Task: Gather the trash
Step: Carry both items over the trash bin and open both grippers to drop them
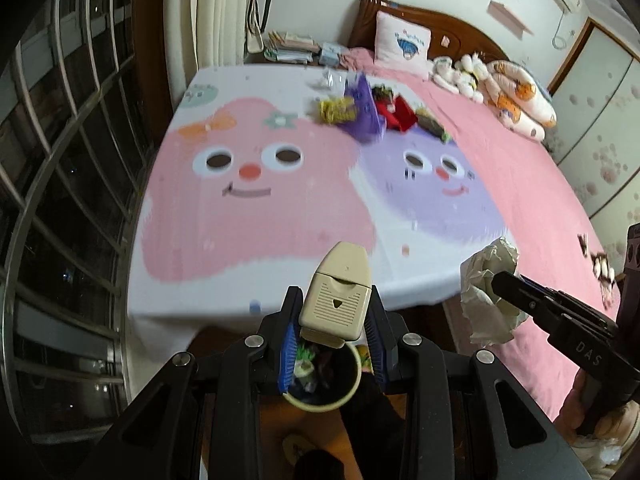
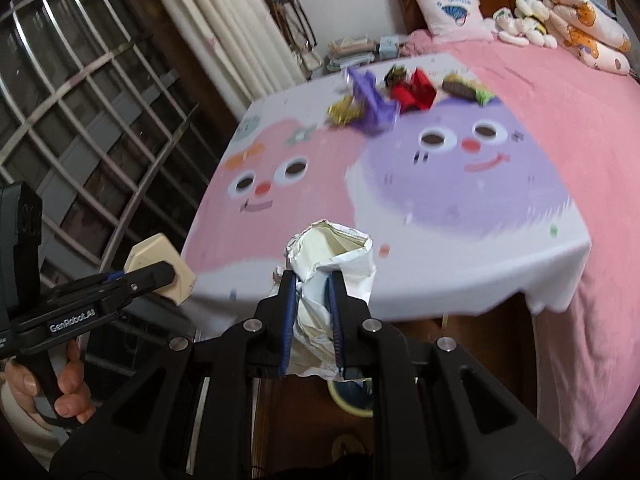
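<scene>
The beige plastic remote-shaped casing (image 1: 337,294) is clamped in the left gripper (image 1: 334,344), held above the round cream-rimmed waste bin (image 1: 352,392) on the floor. The right gripper (image 2: 312,320) grasps a crumpled white paper wrapper (image 2: 332,256). More wrappers (image 1: 360,110) lie far up the cartoon-printed bedsheet (image 1: 260,208).

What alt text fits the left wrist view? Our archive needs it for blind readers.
The left gripper clamps a beige plastic box above a round bin of trash. Beyond lies a bed with wrappers; at right, the right gripper holds crumpled paper.
</scene>
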